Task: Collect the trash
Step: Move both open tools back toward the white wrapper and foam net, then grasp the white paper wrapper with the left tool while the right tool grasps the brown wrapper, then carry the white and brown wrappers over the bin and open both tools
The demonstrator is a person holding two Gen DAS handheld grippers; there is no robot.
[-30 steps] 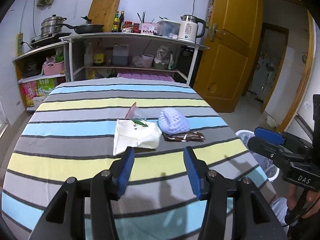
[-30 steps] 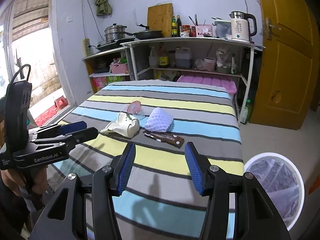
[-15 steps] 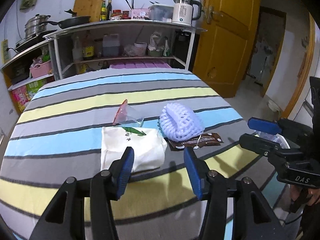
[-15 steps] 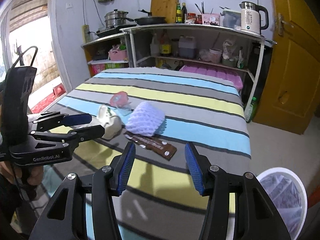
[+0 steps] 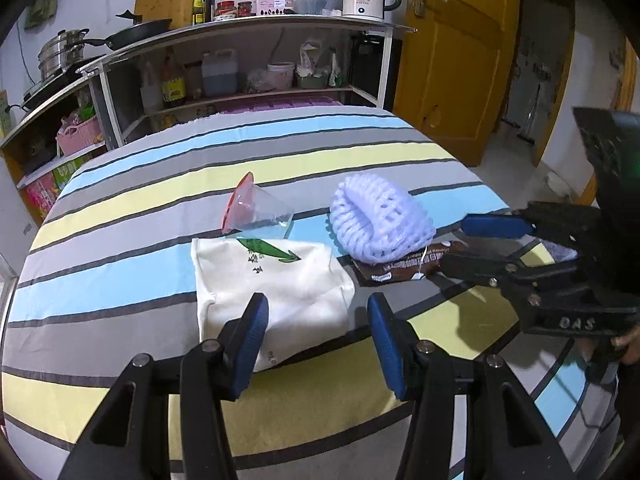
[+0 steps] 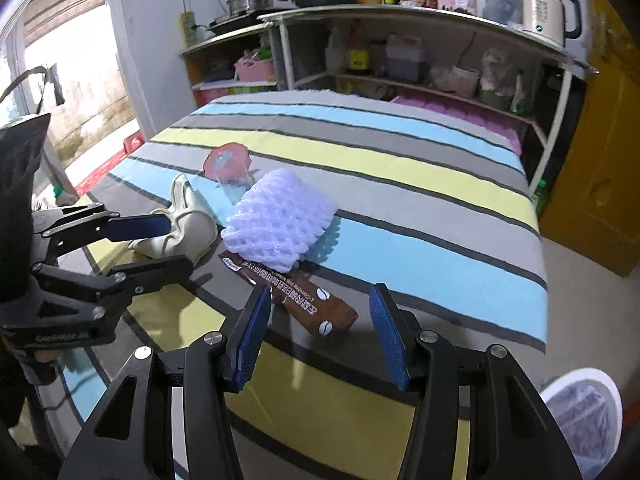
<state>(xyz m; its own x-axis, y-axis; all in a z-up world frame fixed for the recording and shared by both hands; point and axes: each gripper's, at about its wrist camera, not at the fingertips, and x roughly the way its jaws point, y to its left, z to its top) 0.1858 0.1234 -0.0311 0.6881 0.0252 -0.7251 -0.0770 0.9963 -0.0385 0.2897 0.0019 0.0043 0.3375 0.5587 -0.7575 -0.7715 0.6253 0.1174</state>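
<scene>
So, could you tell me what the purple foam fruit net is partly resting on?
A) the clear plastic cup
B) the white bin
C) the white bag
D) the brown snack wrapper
D: the foam fruit net overlaps the far end of the brown snack wrapper on the striped cloth.

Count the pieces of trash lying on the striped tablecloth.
4: a white bag at left, a clear cup behind it, a foam fruit net at right, a brown wrapper partly under the net.
</scene>
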